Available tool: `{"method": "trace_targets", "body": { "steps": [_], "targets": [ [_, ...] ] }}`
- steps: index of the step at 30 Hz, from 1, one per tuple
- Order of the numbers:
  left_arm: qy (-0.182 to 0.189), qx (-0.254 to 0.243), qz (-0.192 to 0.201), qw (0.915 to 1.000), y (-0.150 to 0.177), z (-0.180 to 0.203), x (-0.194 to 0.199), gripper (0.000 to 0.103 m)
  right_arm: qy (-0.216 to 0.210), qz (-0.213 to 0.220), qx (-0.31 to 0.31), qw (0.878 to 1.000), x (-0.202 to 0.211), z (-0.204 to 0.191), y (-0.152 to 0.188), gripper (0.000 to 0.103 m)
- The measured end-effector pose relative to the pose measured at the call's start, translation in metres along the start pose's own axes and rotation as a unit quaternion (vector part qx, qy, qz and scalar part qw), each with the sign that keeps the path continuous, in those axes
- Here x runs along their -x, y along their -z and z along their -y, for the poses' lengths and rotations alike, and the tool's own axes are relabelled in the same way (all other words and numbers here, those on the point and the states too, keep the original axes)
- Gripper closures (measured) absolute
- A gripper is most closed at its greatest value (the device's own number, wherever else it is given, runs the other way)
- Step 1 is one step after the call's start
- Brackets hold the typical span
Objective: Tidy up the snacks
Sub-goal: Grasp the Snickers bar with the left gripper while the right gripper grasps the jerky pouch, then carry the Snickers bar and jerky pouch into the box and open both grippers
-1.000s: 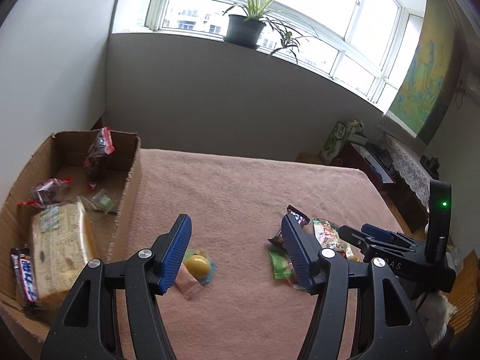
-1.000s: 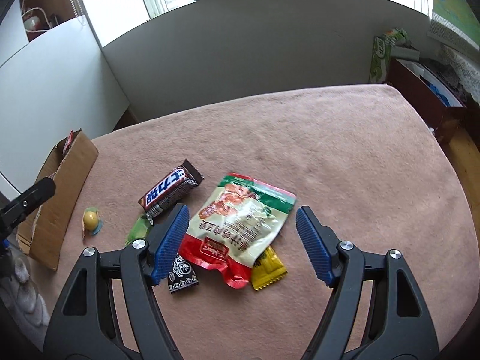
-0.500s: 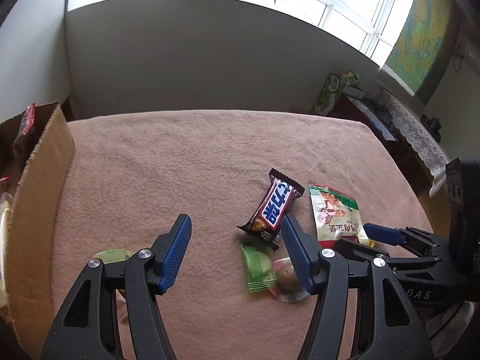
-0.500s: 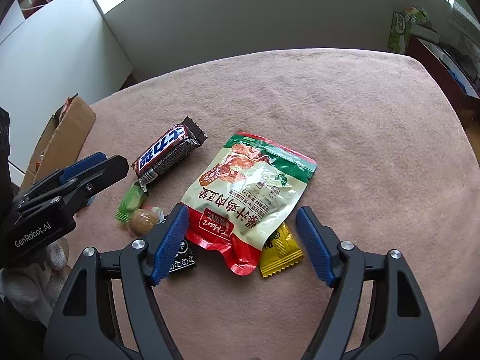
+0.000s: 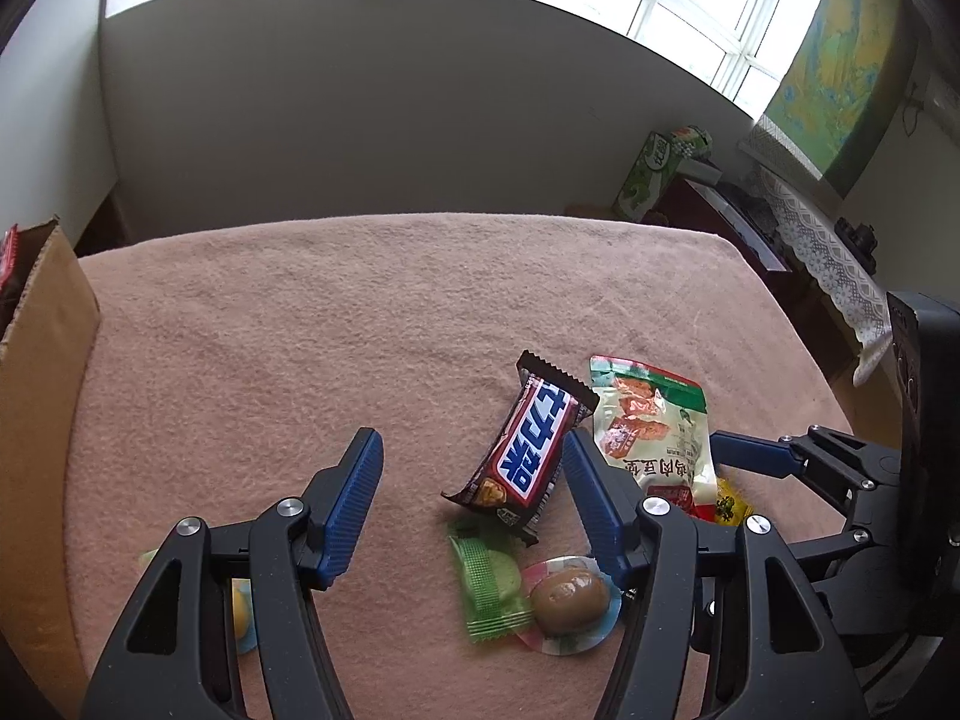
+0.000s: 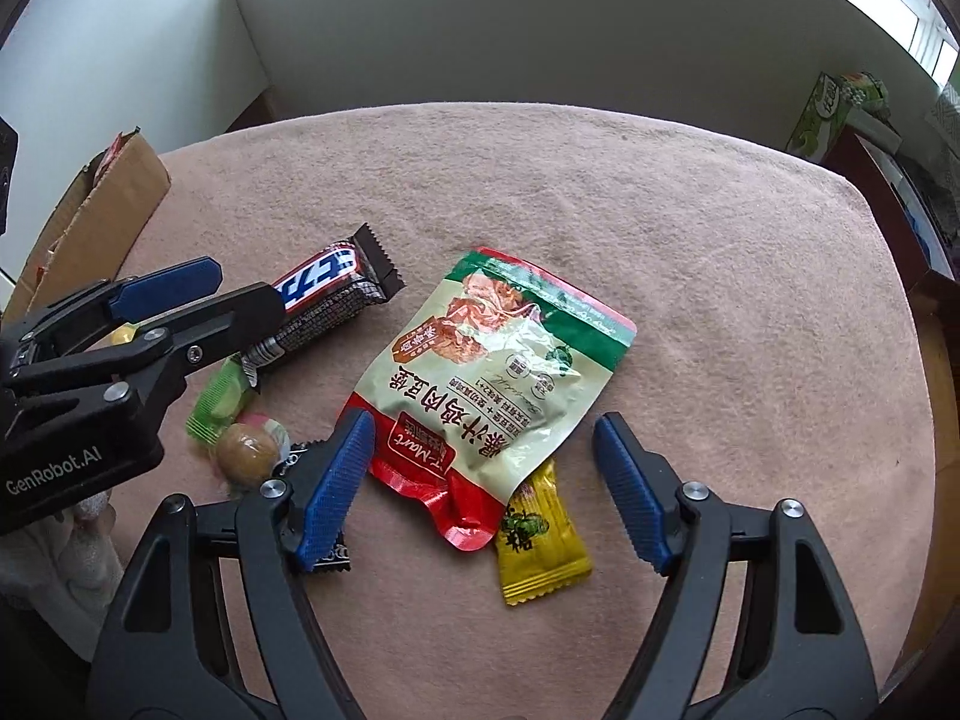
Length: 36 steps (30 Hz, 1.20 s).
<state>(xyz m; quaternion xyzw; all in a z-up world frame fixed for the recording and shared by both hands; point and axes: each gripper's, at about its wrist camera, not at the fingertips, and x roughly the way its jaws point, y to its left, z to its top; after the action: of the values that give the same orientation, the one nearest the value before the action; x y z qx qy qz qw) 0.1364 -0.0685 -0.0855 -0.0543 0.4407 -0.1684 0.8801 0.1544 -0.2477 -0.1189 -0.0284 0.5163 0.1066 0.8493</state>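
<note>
Broadly, the worktop (image 5: pixel 360 312) under its pink cloth lies bare across the far half and toward the far right corner. A cardboard box (image 5: pixel 42 420) stands along the left edge. The snacks cluster near the near edge: a large pouch (image 6: pixel 492 372), red, green and cream, with a chocolate bar (image 5: pixel 528 456) just left of it. A yellow packet (image 6: pixel 540 540) is partly tucked under the pouch's near end. A green candy (image 5: pixel 489 582) and a brown sweet (image 5: pixel 567 594) touch each other below the bar.

The left gripper (image 5: pixel 474 486) has its jaws open and empty, the bar's near end between them. The right gripper (image 6: pixel 483 486) hangs open above the pouch's near end, holding nothing.
</note>
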Motion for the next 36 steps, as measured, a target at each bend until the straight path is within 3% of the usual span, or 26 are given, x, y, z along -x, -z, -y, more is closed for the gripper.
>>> {"method": "trace_targets", "body": {
  "steps": [7, 14, 16, 21, 26, 29, 33, 36],
  "targets": [
    [0.002, -0.019, -0.005, 0.9998, 0.003, 0.01, -0.005, 0.041, 0.011, 0.002, -0.017, 1.0, 0.003, 0.024, -0.005, 0.023],
    [-0.012, -0.034, -0.018, 0.9992, 0.005, 0.015, -0.018, 0.042, -0.042, -0.022, -0.077, 0.996, -0.004, 0.04, -0.022, 0.02],
    [-0.019, -0.031, -0.016, 0.9992, 0.004, 0.014, -0.019, 0.048, -0.051, -0.032, -0.081, 0.995, -0.009, 0.035, -0.029, 0.011],
    [-0.016, -0.009, -0.011, 0.9998, 0.002, 0.008, -0.018, 0.069, -0.026, -0.043, -0.058, 0.997, -0.019, 0.014, -0.042, 0.011],
    [-0.022, 0.004, -0.008, 0.9997, 0.003, -0.006, -0.01, 0.073, 0.002, -0.046, -0.018, 0.999, -0.026, -0.003, -0.04, 0.01],
    [-0.031, 0.009, -0.004, 0.9995, 0.004, -0.015, -0.006, 0.074, 0.036, -0.042, 0.026, 0.998, -0.026, -0.017, -0.036, 0.015],
    [-0.034, 0.022, -0.001, 0.9992, 0.003, -0.022, -0.003, 0.075, 0.028, -0.028, 0.019, 0.999, -0.02, -0.016, -0.032, 0.025],
    [-0.034, 0.021, 0.003, 0.9992, 0.004, -0.021, 0.0, 0.075, 0.019, -0.009, 0.001, 1.0, -0.012, -0.011, -0.026, 0.038]
  ]
}}
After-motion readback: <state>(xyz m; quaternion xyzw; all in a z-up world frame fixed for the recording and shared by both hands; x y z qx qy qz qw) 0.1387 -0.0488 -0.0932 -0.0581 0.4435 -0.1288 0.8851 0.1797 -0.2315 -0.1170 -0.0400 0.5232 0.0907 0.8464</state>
